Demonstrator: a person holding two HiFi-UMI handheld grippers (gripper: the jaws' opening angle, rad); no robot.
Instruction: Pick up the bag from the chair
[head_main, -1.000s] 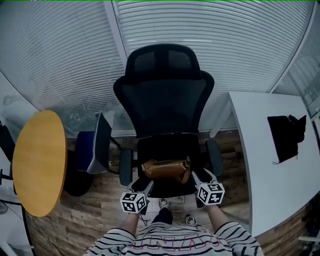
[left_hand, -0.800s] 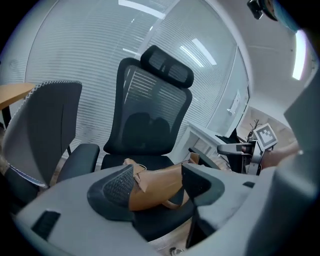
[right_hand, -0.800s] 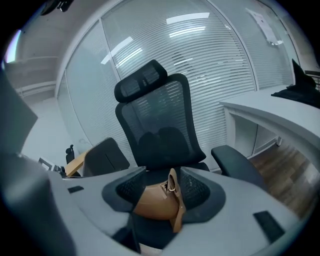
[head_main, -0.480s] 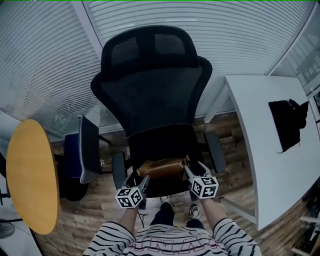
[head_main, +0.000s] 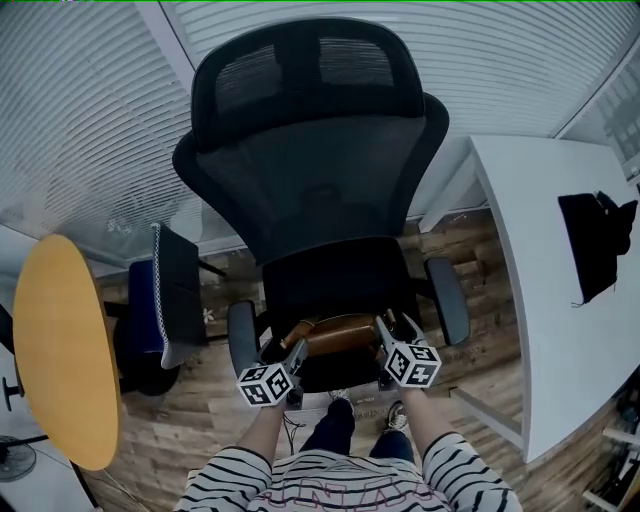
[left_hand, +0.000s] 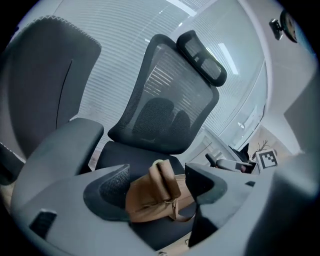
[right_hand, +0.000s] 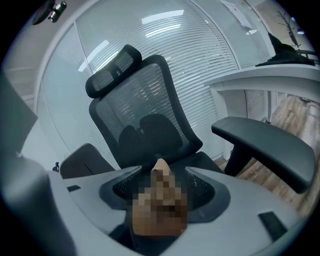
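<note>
A brown leather bag (head_main: 338, 334) lies across the front of the black mesh office chair's seat (head_main: 335, 285). My left gripper (head_main: 293, 351) is at the bag's left end and my right gripper (head_main: 386, 329) at its right end. In the left gripper view the bag (left_hand: 155, 192) with its strap and ring sits between the open jaws of the left gripper (left_hand: 156, 194). In the right gripper view the bag (right_hand: 161, 170) fills most of the gap of the right gripper (right_hand: 161, 192), whose jaws stand open around it.
The chair's armrests (head_main: 243, 340) (head_main: 447, 300) flank both grippers. A round yellow table (head_main: 60, 350) and a blue-and-black chair (head_main: 165, 300) stand at the left. A white desk (head_main: 540, 260) with a black item (head_main: 595, 245) is at the right. Window blinds run behind.
The view has closed in on the chair. Both grippers have moved forward from in front of the seat to the two ends of the bag.
</note>
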